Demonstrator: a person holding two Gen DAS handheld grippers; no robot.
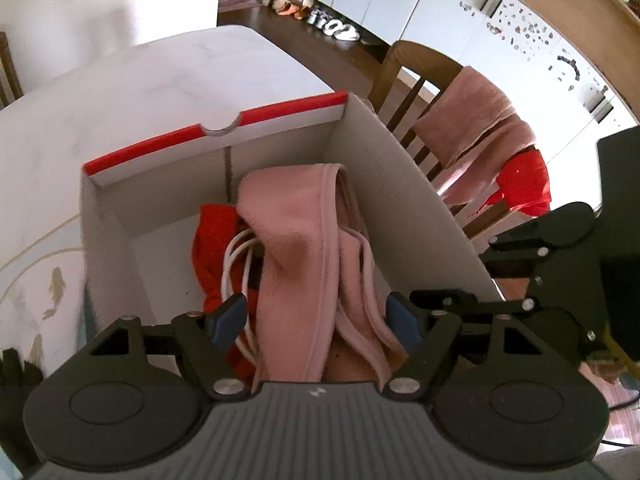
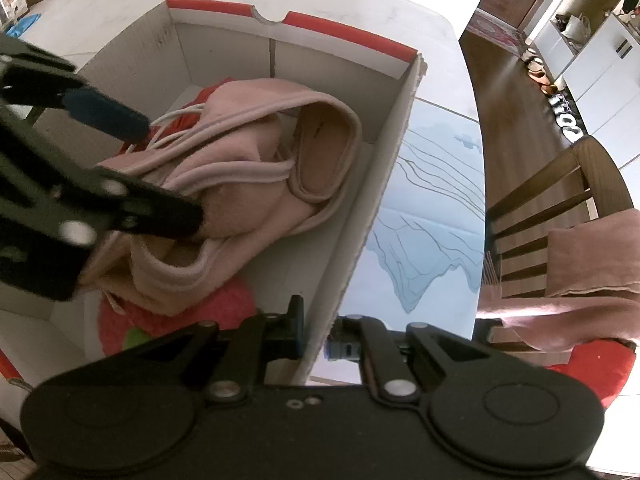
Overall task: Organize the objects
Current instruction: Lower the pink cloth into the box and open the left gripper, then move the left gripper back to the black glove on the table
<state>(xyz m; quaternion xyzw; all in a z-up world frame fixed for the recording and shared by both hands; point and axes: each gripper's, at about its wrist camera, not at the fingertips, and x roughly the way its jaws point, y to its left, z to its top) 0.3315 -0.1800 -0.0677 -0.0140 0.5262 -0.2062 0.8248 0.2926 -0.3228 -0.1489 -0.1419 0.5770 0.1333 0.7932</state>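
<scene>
low centre, my right gripper (image 2: 316, 338) is clenched on the box (image 2: 360, 216) wall, steadying it. my left gripper (image 1: 316, 320) hangs spread around the pink cloth (image 1: 296, 240) mid-frame inside; i judge packing underway, next withdraw cleanly.

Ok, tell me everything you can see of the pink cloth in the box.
The pink cloth is soft and fleece-like, with a paler piped hem along its edges. It lies crumpled and folded over itself inside the white cardboard box, one hemmed fold forming a loop at the far end. It rests on a red fabric and a white cable that shows at its side. The left gripper straddles its near end with jaws wide apart. The right gripper is clamped on the box wall beside it.
</scene>
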